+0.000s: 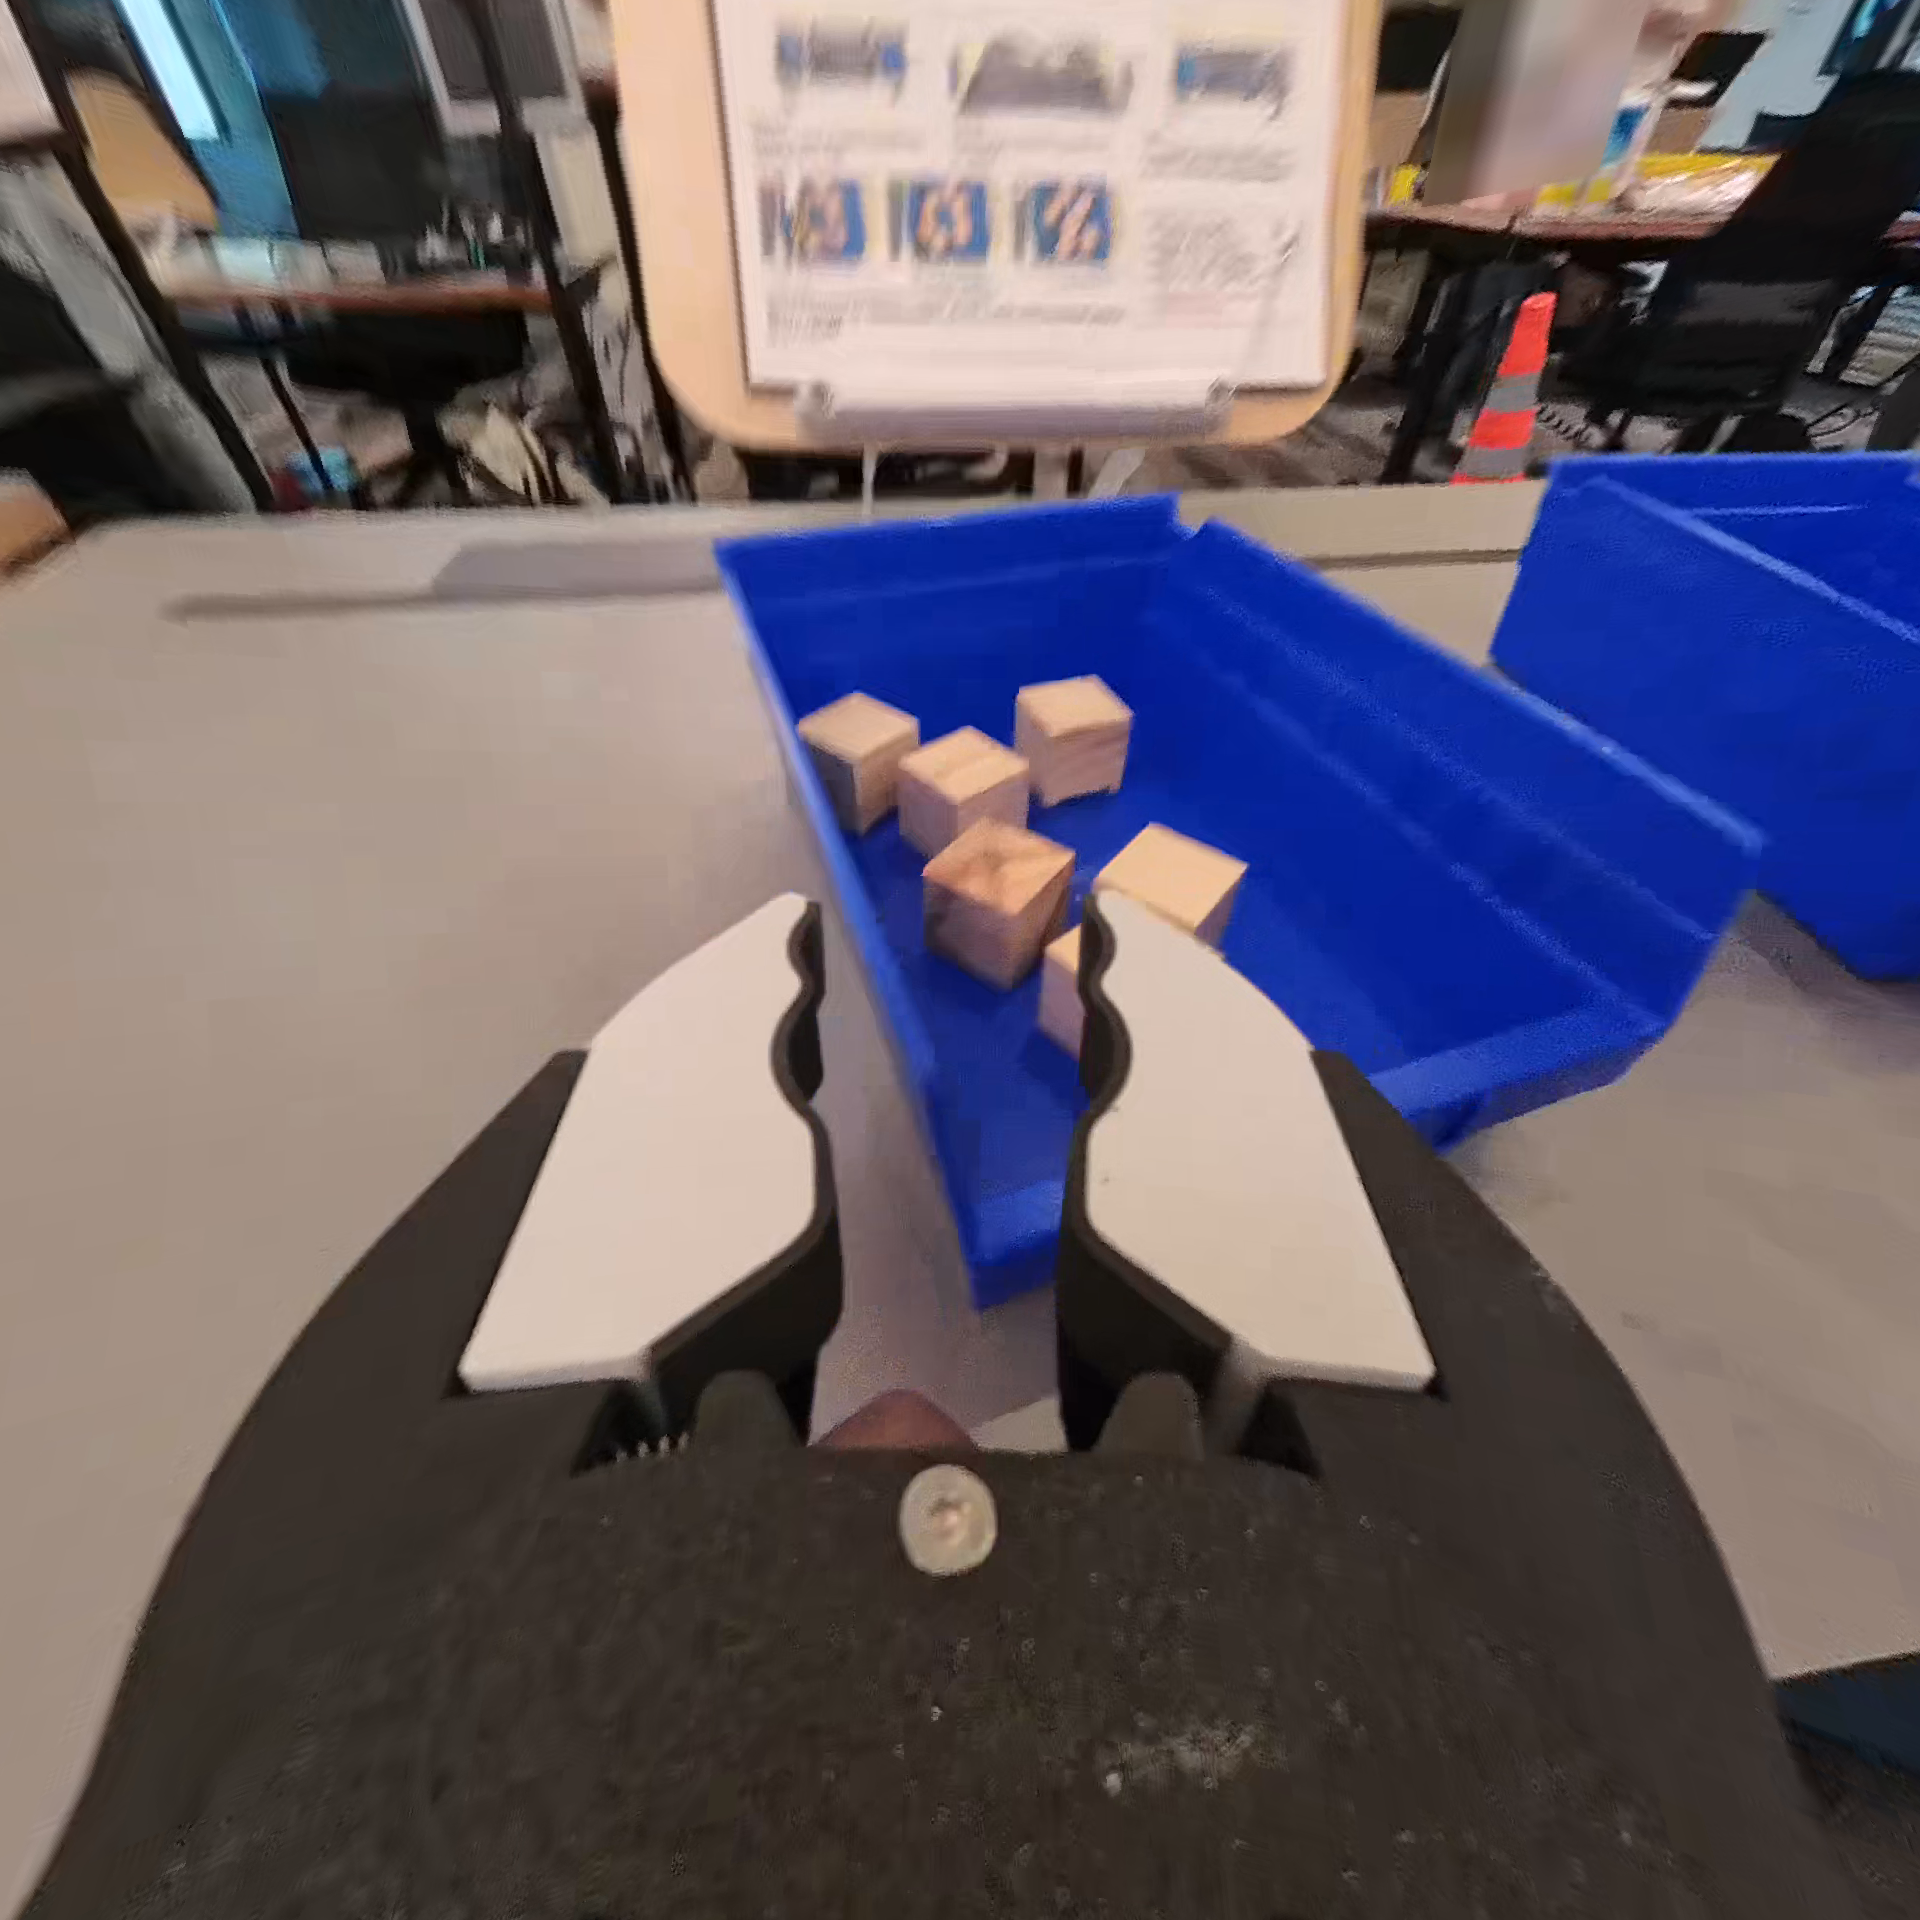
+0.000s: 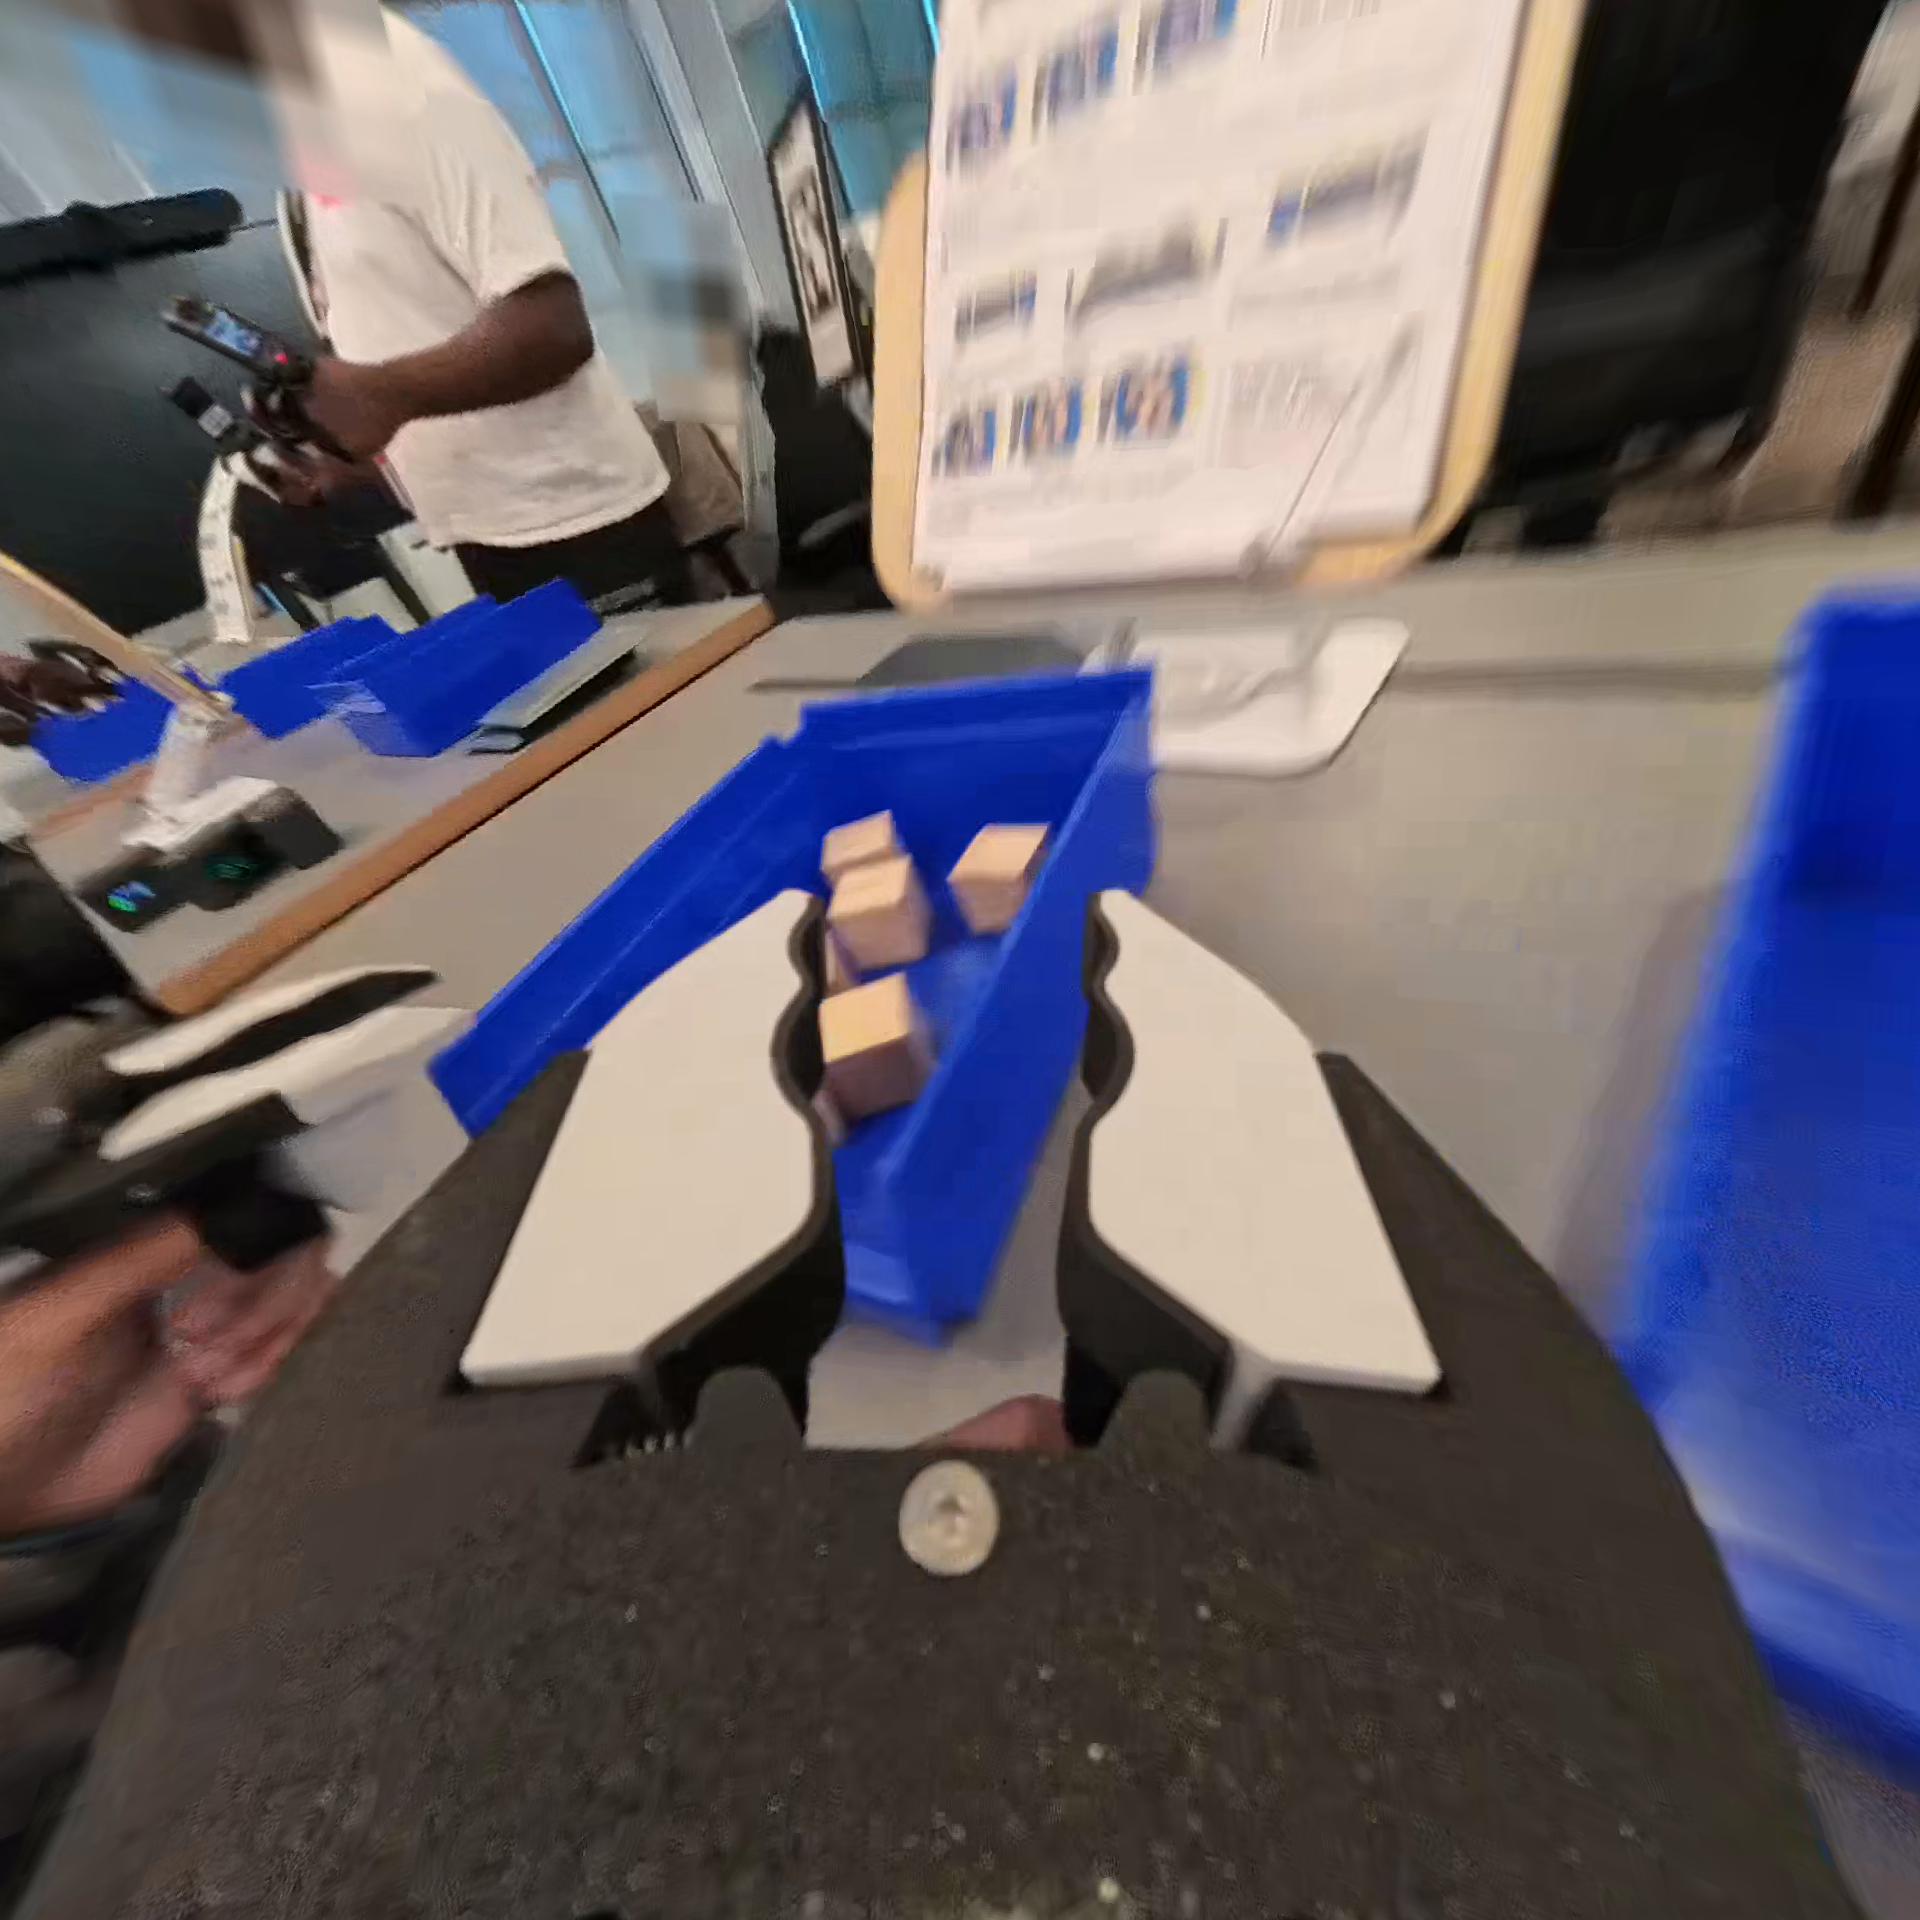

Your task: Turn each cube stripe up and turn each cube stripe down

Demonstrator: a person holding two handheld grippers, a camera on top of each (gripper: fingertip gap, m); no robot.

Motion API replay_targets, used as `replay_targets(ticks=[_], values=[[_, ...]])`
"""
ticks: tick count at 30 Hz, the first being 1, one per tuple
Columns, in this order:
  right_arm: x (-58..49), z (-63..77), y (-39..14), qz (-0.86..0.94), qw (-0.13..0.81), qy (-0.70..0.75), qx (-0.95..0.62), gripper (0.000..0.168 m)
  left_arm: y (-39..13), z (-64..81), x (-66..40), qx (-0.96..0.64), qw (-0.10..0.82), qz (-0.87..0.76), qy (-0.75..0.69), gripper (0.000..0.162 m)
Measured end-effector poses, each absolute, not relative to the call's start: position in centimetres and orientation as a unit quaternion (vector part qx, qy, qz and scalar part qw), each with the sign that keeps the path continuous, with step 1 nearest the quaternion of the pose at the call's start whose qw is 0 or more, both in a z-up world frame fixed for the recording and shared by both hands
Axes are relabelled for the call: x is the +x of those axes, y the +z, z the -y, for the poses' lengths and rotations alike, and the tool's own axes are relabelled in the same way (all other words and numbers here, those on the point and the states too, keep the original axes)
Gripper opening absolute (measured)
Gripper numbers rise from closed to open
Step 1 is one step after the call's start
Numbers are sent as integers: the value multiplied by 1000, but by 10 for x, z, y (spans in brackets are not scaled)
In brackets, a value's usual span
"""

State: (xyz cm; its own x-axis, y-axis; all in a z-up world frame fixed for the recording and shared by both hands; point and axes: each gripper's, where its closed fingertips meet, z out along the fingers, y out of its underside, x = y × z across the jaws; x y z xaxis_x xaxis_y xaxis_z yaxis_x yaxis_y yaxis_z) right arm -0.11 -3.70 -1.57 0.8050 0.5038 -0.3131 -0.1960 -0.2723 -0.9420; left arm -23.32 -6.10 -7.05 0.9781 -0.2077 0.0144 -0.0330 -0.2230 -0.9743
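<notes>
Wooden cubes (image 1: pixel 997 902) loose in blue bin (image 1: pixel 1455 831); both grippers' fingers (image 1: pixel 727 1091) apart, seemingly empty.

A grey bench (image 1: pixel 364 831) carries two blue bins (image 1: pixel 1455 831), the second (image 1: pixel 1714 665) far right. Beyond stands a board with a printed sheet (image 1: pixel 1029 208); an orange cone (image 1: pixel 1512 395) sits on the floor.

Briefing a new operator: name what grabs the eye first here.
A bright blue bin on the grey table holds a cluster of wooden cubes near its left end. The open left claw hangs over the bin's near corner. A second blue bin sits to the right.
</notes>
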Motion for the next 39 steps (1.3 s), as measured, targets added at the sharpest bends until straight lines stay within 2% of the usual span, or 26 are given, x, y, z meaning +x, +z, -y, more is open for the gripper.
replay_targets(ticks=[3,5,6,7,11,12,15,21,26,32,36,39], values=[[-33,25,-65,41,580,262,-770,48,-102,46,-240,-802,589,-43,-88,38],[-43,23,-88,49,591,207,-778,47,-117,37,-233,-821,561,-49,-92,38],[-49,22,-99,57,583,192,-787,47,-118,33,-228,-821,560,-53,-100,45],[-55,22,-108,65,575,183,-794,46,-116,30,-226,-820,562,-45,-103,41],[-55,13,-112,33,590,156,-792,21,-116,21,-237,-832,550,-16,-66,14],[-50,13,-112,11,586,153,-796,7,-116,21,-240,-834,548,-19,-58,11],[-57,20,-112,-15,589,145,-795,4,-112,22,-252,-826,562,-34,-12,2],[-112,23,-86,-32,627,131,-767,4,-76,16,-312,-785,619,-30,21,1],[-198,7,-69,11,628,133,-767,5,-63,3,-398,-781,624,-20,20,1],[-294,-1,-84,43,598,131,-789,8,-67,-18,-486,-788,611,-63,29,1],[-325,-7,-105,52,567,136,-811,10,-88,-30,-517,-805,592,-48,12,1],[-336,-9,-108,65,577,127,-804,11,-103,-34,-529,-808,588,-37,-1,1]])
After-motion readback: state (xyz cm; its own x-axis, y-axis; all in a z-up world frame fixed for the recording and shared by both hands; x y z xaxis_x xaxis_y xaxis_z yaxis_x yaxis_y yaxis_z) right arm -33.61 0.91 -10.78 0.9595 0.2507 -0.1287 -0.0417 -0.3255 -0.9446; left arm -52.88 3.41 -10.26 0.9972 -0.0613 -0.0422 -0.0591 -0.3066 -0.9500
